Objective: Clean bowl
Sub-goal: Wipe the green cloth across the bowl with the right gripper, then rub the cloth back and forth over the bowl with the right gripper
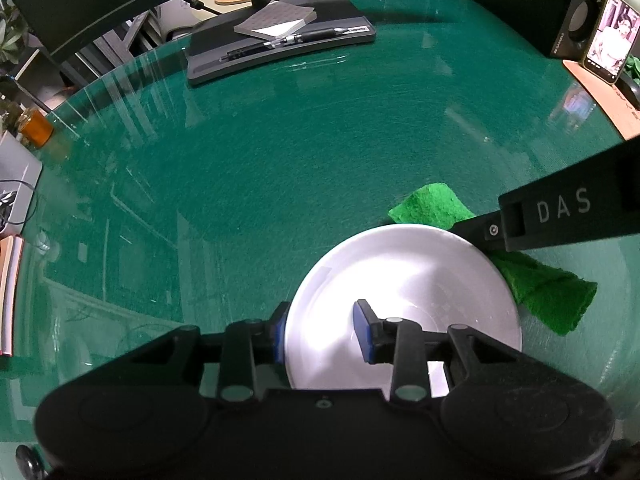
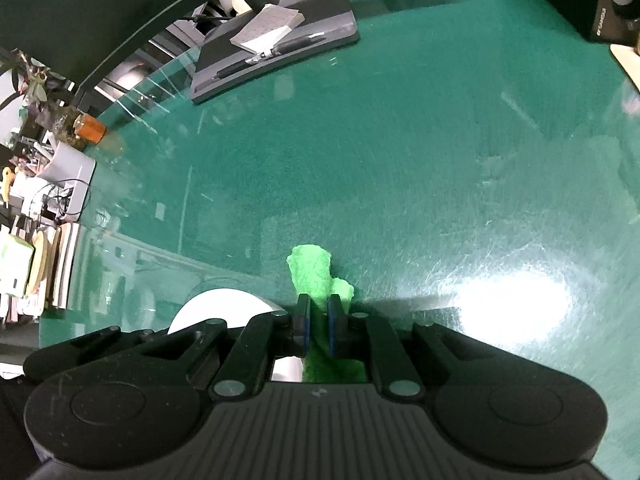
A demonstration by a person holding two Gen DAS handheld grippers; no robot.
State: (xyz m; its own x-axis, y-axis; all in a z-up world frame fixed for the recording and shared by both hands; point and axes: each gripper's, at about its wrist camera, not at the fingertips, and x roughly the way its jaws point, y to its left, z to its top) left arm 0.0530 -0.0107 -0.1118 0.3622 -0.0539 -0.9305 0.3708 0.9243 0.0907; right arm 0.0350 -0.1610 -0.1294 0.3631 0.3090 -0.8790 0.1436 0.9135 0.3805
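Observation:
A white bowl (image 1: 404,292) sits on the green glass table near me. My left gripper (image 1: 322,330) is open, its jaws astride the bowl's near left rim, one pad outside and one inside. A bright green cloth (image 1: 548,292) lies at the bowl's far right side. My right gripper (image 2: 319,322) is shut on the green cloth (image 2: 314,272), which sticks out ahead of the pads. The bowl's rim (image 2: 216,304) shows to the left of that gripper. The right gripper's black arm (image 1: 560,212) reaches in over the bowl's right edge.
A dark monitor base (image 1: 280,40) with a notepad and a pen stands at the far side. A speaker (image 1: 576,12) and a phone (image 1: 610,38) are at the far right. An orange jar (image 1: 36,126), books and clutter lie at the left edge.

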